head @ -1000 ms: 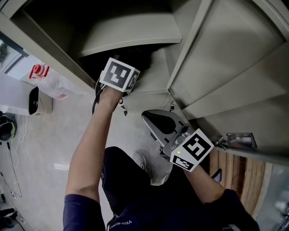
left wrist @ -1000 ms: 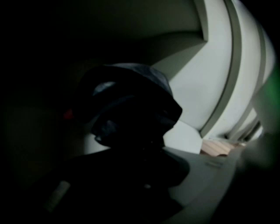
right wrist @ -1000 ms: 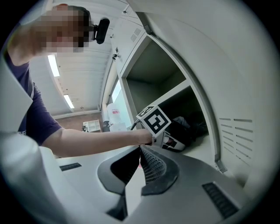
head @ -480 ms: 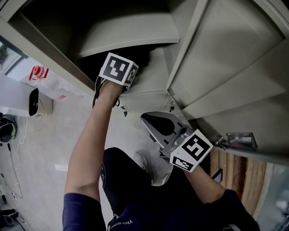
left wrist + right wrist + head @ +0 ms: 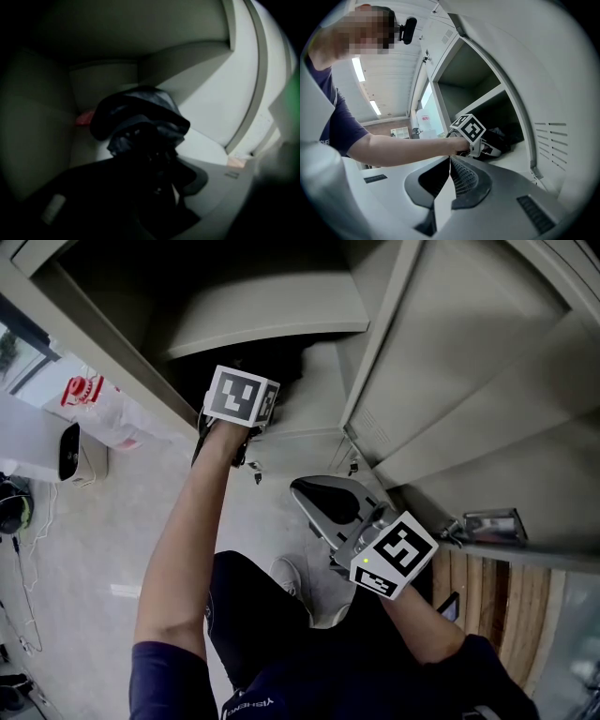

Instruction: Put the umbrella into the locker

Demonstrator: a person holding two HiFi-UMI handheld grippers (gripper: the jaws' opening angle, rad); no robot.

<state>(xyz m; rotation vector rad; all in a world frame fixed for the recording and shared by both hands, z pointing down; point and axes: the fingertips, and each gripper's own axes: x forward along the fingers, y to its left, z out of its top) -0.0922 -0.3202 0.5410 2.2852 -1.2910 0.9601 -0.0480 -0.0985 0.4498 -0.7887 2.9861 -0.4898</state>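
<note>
The dark folded umbrella [image 5: 140, 119] lies on the floor of the open locker compartment [image 5: 281, 310]; it also shows as a dark bundle [image 5: 502, 138] in the right gripper view. My left gripper [image 5: 154, 176] reaches down into that compartment, and only its marker cube [image 5: 241, 396] shows in the head view. Its jaws are opening. The umbrella's dark end runs between them, with a thin gap beside the right jaw. My right gripper [image 5: 450, 173] is held level outside the locker, shut with nothing in it, and shows again as the right gripper [image 5: 309, 493] in the head view.
The locker door [image 5: 450, 352] stands open on the right, with a metal latch [image 5: 487, 521] on a lower door. On the floor to the left are a white bag with red print [image 5: 89, 395], a white device [image 5: 70, 451] and cables. Wood panelling [image 5: 487, 592] is at the lower right.
The left gripper's marker cube has turned a little and shifted slightly left at the locker mouth. The right gripper has stayed where it was.
</note>
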